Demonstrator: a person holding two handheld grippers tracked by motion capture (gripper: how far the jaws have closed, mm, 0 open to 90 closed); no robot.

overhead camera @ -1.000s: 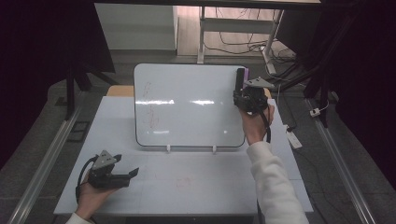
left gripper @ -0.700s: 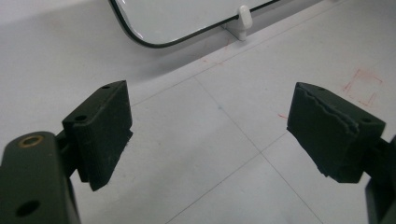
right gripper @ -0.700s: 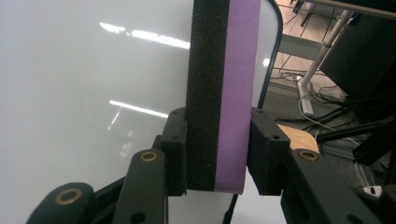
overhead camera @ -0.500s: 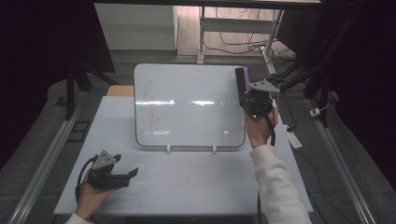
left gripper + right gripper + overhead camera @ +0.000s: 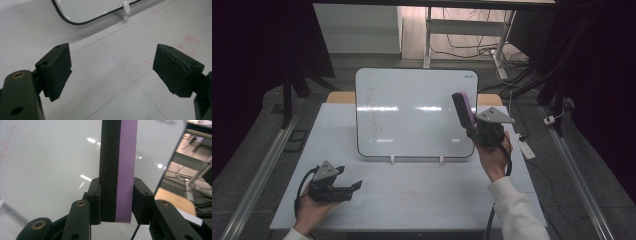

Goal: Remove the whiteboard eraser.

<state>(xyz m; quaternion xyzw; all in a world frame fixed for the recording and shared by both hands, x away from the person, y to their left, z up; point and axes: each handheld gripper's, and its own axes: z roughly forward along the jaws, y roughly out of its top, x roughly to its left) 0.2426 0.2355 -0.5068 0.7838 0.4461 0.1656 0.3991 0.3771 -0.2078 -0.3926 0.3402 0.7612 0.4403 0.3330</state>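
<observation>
Nearest edge, left side: we rest the left gripper [image 5: 346, 187] on the table [image 5: 422, 200], jaws spread wide with nothing between them; we judge it parked, out of the working path.
Table surface by left gripper: bare white top with thin seam lines and a few faint red marks [image 5: 188, 45]; open room ahead of the jaws up to the board's lower edge.
Right side, mid-table: we hold the right gripper [image 5: 472, 125] raised in the right hand [image 5: 493, 155], jaws clamped on the eraser [image 5: 463, 107].
Eraser position: it stands upright out of the jaws, black felt layer on one side, purple back on the other [image 5: 126, 170], gripped near its lower end so most of the length is free for wiping, as we judge it.
Eraser relative to board: just in front of the whiteboard [image 5: 412, 115], over its right part; whether the felt touches the surface we cannot tell.
Whiteboard placement: propped tilted on two small white feet [image 5: 392, 159], face toward us, which suits wiping from the front.
Marks to clear: red scribbles [image 5: 373, 117] near the left edge, well apart from the eraser.
Clearance: unobstructed board face between eraser and scribbles; the rounded right edge lies close beside the gripper.
</observation>
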